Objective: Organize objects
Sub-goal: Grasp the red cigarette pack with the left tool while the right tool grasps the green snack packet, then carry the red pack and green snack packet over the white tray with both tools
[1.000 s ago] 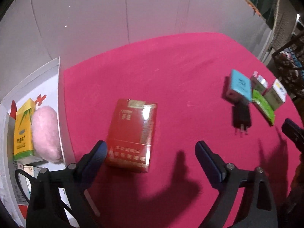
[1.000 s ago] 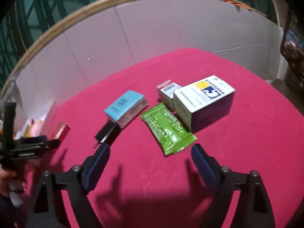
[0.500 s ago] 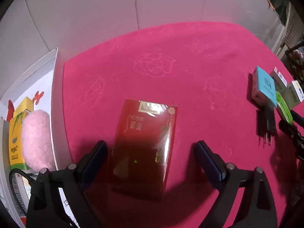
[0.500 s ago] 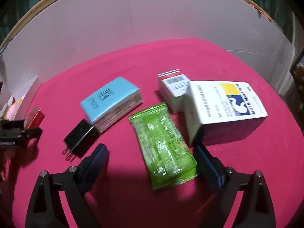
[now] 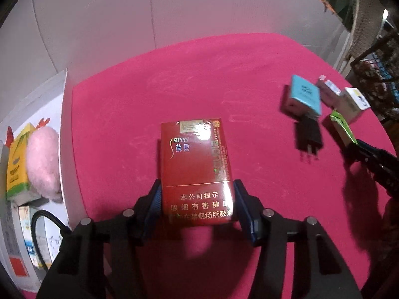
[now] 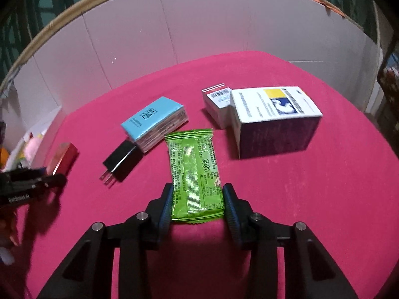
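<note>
The red pack [image 5: 195, 172] is a stiff, light, film-slick box, best pinched across its narrow sides; the left hand-held gripper [image 5: 197, 208] has just closed onto its near end on the counter [image 5: 149, 99]. Right of the pack, the soft, crinkly green sachet [image 6: 194, 172] lies with its near end clamped in the right hand-held gripper [image 6: 198, 205], whose jaws likewise just closed.
</note>
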A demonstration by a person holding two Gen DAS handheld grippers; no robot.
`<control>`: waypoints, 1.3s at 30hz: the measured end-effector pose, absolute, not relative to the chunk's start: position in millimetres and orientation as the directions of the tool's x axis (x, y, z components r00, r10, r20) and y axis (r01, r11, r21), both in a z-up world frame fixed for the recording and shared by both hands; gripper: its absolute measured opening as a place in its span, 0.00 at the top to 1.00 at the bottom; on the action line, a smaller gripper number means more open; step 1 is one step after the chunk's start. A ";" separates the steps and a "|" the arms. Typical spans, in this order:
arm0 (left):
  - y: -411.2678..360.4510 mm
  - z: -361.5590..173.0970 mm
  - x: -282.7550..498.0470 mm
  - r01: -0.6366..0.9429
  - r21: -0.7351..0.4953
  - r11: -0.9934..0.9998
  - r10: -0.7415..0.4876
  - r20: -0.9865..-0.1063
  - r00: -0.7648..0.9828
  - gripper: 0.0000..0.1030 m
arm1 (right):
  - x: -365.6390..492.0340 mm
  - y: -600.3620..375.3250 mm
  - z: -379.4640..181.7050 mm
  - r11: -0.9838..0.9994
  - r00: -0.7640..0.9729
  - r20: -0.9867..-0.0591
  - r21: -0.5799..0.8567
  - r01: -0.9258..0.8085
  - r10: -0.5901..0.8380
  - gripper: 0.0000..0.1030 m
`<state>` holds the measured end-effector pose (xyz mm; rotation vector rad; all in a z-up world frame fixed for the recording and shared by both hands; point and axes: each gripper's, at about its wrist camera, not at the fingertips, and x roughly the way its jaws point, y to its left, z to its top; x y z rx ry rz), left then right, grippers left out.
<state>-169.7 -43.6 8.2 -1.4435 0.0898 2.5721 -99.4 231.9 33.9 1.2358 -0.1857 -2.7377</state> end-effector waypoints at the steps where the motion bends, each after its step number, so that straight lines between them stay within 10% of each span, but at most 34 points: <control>1: -42.6 10.6 -162.9 -0.201 -0.046 -0.978 0.146 -0.843 -0.518 0.48 | -93.9 234.4 35.8 -0.979 -0.658 -0.729 0.192 0.067 -0.188 0.59; 39: -106.4 109.4 -59.8 -0.130 -0.128 -0.983 0.181 -0.589 -0.788 0.48 | -46.7 104.0 140.8 -0.890 -0.707 -0.547 0.348 0.295 -0.448 0.59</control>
